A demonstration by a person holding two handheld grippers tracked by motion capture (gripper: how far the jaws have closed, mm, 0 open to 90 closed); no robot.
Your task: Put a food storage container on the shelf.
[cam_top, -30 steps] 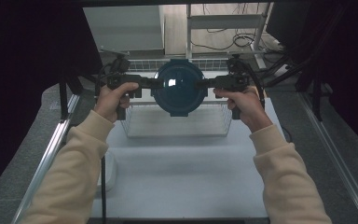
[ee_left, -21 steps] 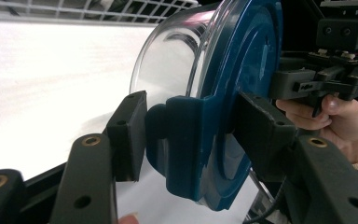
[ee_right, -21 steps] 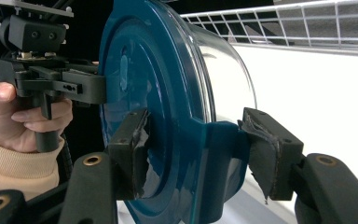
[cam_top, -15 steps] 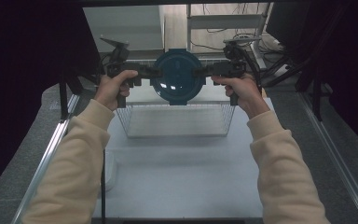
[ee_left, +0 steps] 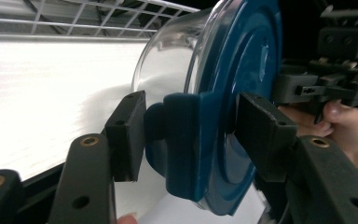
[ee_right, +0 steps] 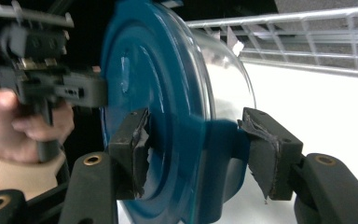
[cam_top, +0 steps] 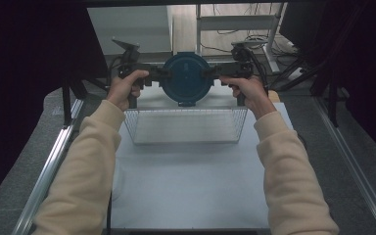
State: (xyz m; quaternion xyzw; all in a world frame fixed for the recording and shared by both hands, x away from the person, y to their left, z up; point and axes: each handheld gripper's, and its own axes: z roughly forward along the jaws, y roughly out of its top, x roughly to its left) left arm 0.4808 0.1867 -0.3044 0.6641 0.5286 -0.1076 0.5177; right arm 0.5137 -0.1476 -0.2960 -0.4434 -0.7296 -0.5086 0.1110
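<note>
Wire basket on the white table, metal shelf frame with cables behind, grey floor

wire basket below (open top), table bare

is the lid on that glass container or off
On. The blue lid covers the mouth of the glass container, and its side tab folds down over the rim.
</note>
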